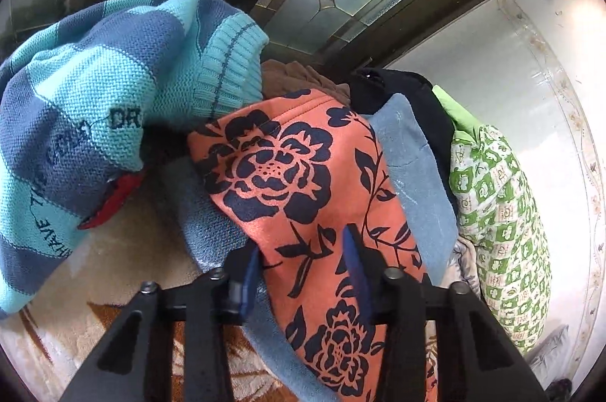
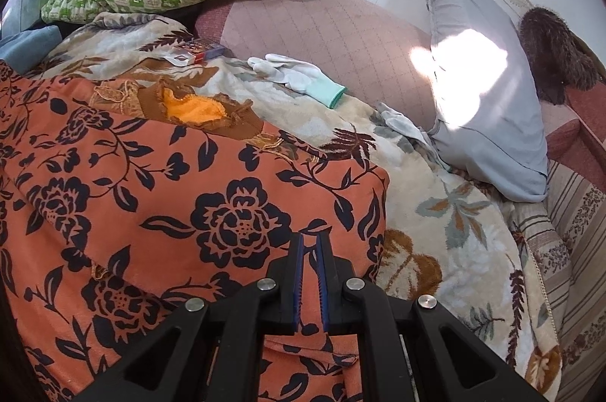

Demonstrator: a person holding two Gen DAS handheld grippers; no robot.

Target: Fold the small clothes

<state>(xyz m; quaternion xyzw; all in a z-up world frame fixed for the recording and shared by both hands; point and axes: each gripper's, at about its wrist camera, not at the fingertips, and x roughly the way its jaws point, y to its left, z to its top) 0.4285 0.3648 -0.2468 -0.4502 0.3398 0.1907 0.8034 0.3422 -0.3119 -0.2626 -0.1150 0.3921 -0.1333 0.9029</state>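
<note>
The orange floral garment [image 2: 159, 197] lies spread over the patterned blanket [image 2: 435, 224], its length running leftward from the right gripper [image 2: 310, 243], which pinches its near edge. The left gripper [image 1: 303, 250] straddles a raised fold, jaws narrowed onto the cloth.

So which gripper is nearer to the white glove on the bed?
Right. The right gripper is clamped on the orange floral garment, with the white glove beyond it. The left gripper faces the clothes pile; no glove shows there.
</note>
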